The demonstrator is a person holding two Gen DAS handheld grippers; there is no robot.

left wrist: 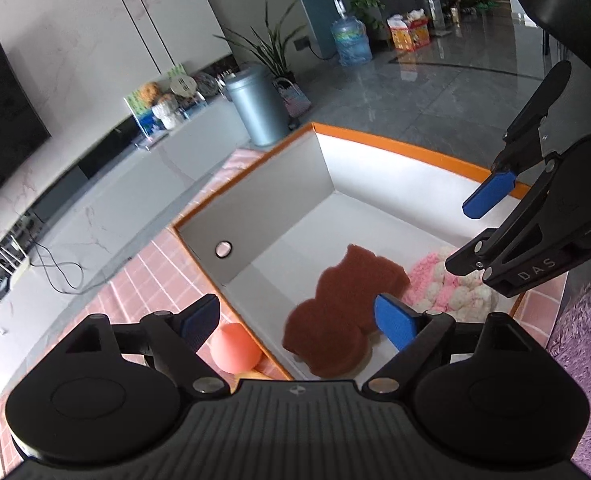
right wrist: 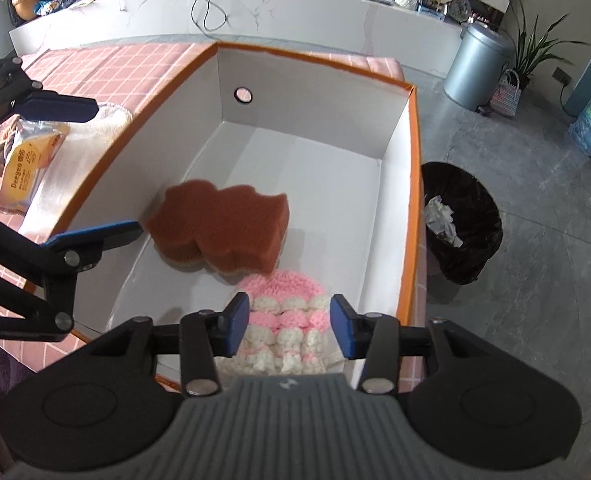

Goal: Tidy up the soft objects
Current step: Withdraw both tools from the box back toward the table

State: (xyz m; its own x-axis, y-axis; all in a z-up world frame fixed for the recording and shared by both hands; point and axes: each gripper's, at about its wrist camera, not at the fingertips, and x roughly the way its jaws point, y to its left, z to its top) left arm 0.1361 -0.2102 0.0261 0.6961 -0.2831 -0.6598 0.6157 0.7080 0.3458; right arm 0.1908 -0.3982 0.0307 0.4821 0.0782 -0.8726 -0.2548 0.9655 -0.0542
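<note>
Both tongs are gaping wide and empty over the box (right wrist: 413, 184), the left tongs (left wrist: 295, 320) hovering nearer the ball (left wrist: 234, 349) lying outside its left wall.

The brown sponge (right wrist: 223, 228) shows blurred edges, and the knitted piece (right wrist: 283, 332) is partly hidden behind the hand-held gripper.

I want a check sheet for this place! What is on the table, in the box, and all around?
Surface: pink checked tablecloth.
Job's things: brown sponge and pink-and-white knitted piece in the orange-rimmed box; peach ball outside it.
Clutter: snack packet, white fluffy item.
Grippers: left gripper open, empty; right gripper open above the knitted piece.
Cables: black cable on the counter.
Surroundings: grey bin, black waste basket, water jug.
</note>
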